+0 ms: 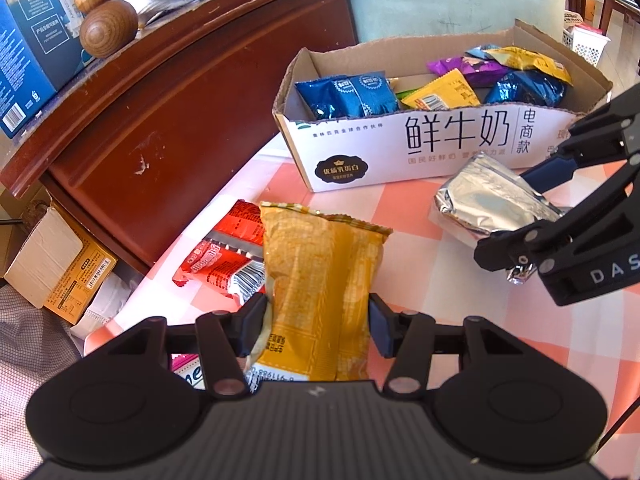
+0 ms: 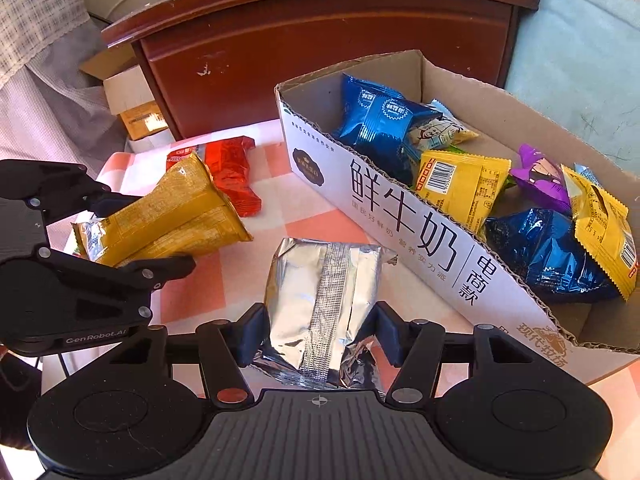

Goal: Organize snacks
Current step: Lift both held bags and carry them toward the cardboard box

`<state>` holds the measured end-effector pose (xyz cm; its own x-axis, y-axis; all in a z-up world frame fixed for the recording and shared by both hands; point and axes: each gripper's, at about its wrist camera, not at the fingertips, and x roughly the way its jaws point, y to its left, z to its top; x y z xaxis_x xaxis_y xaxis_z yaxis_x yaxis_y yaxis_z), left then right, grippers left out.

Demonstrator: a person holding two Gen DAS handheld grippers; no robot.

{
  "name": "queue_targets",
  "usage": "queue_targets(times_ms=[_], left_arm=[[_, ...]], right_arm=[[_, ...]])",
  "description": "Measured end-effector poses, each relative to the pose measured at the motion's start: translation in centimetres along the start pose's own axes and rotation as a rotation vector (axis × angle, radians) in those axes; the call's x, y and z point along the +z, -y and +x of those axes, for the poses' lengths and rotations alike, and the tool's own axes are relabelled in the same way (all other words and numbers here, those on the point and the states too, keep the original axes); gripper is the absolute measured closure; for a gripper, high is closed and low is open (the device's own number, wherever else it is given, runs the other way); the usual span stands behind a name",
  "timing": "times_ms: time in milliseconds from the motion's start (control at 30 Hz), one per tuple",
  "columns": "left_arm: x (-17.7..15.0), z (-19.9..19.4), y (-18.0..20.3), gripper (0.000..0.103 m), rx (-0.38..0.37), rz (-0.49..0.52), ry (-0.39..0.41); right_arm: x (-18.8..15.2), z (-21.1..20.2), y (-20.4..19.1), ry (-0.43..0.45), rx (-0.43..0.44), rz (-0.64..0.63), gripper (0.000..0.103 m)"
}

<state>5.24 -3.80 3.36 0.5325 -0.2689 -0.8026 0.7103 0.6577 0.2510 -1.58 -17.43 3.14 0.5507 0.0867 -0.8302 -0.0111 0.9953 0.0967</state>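
Two snack packets are in the grip, one per hand. In the left wrist view the left tongs [image 1: 318, 330] at lower centre are clenched on a yellow-orange snack bag [image 1: 320, 292], their pads pressing its two sides; the bag stands up from the tongs toward mid-frame. In the right wrist view the right tongs [image 2: 320, 334] at lower centre are clenched on a silver foil packet [image 2: 324, 292], its seam running down the middle.

Behind the yellow-orange bag, at centre left of the left view, two red packets [image 1: 224, 252] lie on the desk [image 1: 420, 280], which wears a pink-and-white checked cloth. A bit of pink-and-white wrapper [image 1: 188, 372] peeks out beside the left tongs; what it is cannot be told.

The cardboard milk box [image 2: 400, 216], its top cut away, sits on the desk along the right of the right view, just beside the foil packet. Inside it, as far as can be counted: three blue packets [image 2: 376, 128], two of them together at the far end and one near the right edge; two yellow packets [image 2: 460, 188]; one purple packet [image 2: 540, 176]; and one pale packet with a cartoon face [image 2: 436, 132]. More may lie hidden beneath.

A dark red wooden cabinet [image 2: 320, 52] fills the top of both views, with a wooden ball ornament [image 1: 108, 32] and a blue carton [image 1: 28, 52] on it at upper left of the left view. A small open cardboard box [image 1: 56, 264] sits low at the left edge.
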Motion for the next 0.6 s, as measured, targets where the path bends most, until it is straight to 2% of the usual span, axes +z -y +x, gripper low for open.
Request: queue_targets(times_ms=[233,600], left_arm=[[1.2,-0.9,-0.9,0.05,0.009,-0.06,0.047],[2.6,-1.9,-1.9,0.05,0.025,-0.133,0.095]], right_arm=[[0.2,-1.4,0.2,0.048,0.003,-0.002,0.045],[0.1,-2.2,0.7,0.075,0.008,0.01,0.045]])
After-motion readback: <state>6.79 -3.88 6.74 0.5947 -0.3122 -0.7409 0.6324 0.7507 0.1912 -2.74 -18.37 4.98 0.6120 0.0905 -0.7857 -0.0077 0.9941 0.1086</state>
